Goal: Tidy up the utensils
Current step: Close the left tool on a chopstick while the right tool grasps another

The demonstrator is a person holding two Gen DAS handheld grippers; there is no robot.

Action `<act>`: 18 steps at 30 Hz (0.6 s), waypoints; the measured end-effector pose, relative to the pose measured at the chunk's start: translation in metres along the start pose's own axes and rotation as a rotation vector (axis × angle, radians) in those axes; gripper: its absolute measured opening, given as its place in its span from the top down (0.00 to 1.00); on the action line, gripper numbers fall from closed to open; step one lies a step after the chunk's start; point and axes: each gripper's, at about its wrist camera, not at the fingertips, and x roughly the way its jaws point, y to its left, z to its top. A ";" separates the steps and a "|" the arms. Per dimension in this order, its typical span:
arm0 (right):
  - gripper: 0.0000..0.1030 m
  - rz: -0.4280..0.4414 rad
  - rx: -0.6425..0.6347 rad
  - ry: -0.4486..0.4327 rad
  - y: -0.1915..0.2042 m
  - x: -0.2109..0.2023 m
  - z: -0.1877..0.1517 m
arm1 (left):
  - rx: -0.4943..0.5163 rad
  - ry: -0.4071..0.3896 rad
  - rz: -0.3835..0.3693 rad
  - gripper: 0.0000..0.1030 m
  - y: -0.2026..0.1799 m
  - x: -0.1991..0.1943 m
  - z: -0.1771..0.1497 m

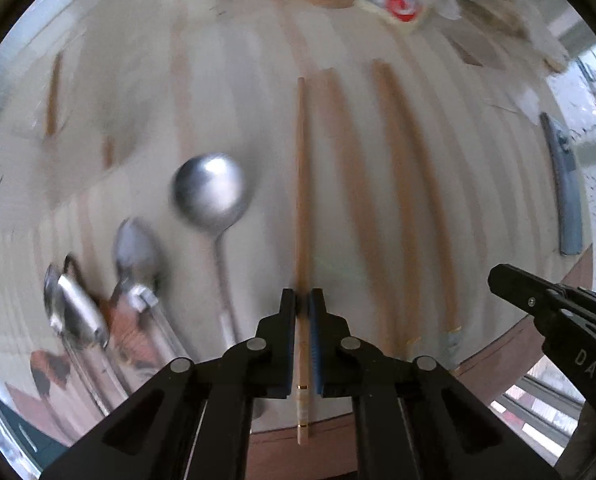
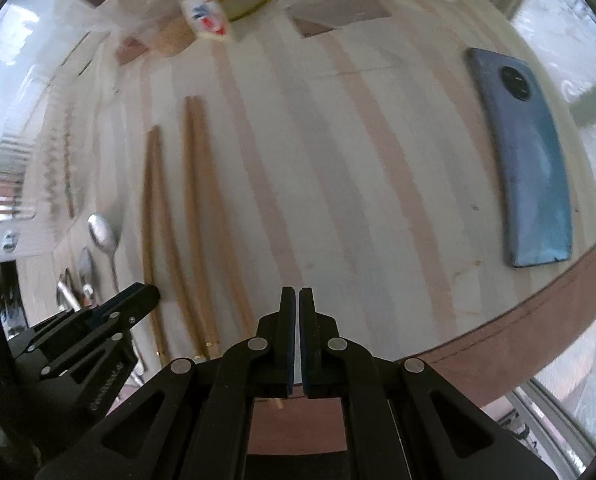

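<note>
Starting at the lower left of my left wrist view, I am seeing a cluster of small spoons (image 1: 97, 300) lying together, too blurred for me to count, and just to their right a big round spoon (image 1: 211, 200) lying on the striped wooden table (image 1: 257, 80) with its bowl pointing toward the top of the frame. At the bottom centre my left gripper (image 1: 302, 308) is pinching a single chopstick (image 1: 302, 184) between its blue pads; the stick is running straight up the middle of the frame and its banded end is sticking out behind the pads. Right of it, more chopsticks (image 1: 398, 200) are lying side by side on the table, smeared by blur. A blue phone (image 1: 564, 188) is lying at the right edge, and my right gripper (image 1: 510, 276) is showing in the lower right corner. In my right wrist view, the left gripper (image 2: 137, 296) is sitting at the lower left over the near ends of the chopsticks (image 2: 193, 200), the right gripper (image 2: 297, 300) at the bottom centre is nearly closed with only a thin slit between its pads and nothing in it, and the phone (image 2: 530, 168) is lying at the right by the table edge.
</note>
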 end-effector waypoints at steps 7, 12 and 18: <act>0.93 -0.032 -0.123 0.020 0.038 0.018 -0.008 | -0.117 0.042 -0.038 0.96 0.036 0.006 -0.025; 0.94 -0.139 -0.179 0.019 0.047 0.023 -0.019 | -0.105 0.042 -0.037 0.94 0.051 0.004 -0.023; 0.94 -0.191 -0.177 0.059 0.026 0.025 -0.048 | -0.081 0.024 -0.034 0.91 0.057 -0.001 -0.002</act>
